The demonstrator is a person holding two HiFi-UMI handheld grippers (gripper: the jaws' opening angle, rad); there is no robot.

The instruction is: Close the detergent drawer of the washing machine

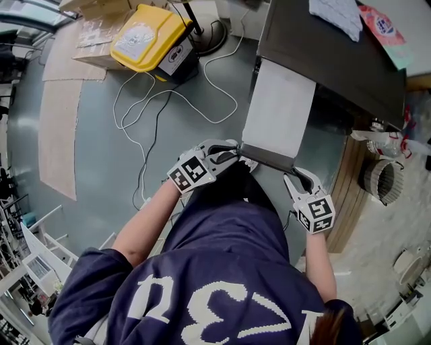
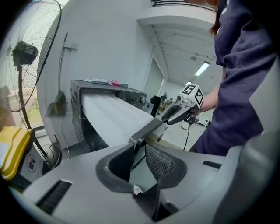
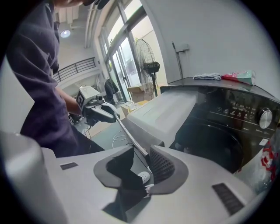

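White and pulled far out of the dark washing machine (image 1: pixel 330 60), the drawer (image 1: pixel 279 108) reached toward the person, its dark front bar lying crosswise just before the person's body. Both grippers met that bar, one at each end.

The left gripper (image 1: pixel 232 156) was at the bar's left end. In the left gripper view its fingers (image 2: pixel 161 161) were closed to a narrow gap, and the corner of the bar filled that gap at the tips, so it looked pinched there.

The right gripper (image 1: pixel 293 176) was at the bar's right end. In the right gripper view its fingers (image 3: pixel 162 162) stood a little apart around the bar's thin edge. The edge lay against the ribbed pad on one side, with a clear gap to the other finger.

On top of the machine lay a cloth (image 1: pixel 337 17) and a pink packet (image 1: pixel 380 23). A yellow case (image 1: pixel 148 34) and a white cable (image 1: pixel 135 128) lay on the grey floor, well apart from the drawer.
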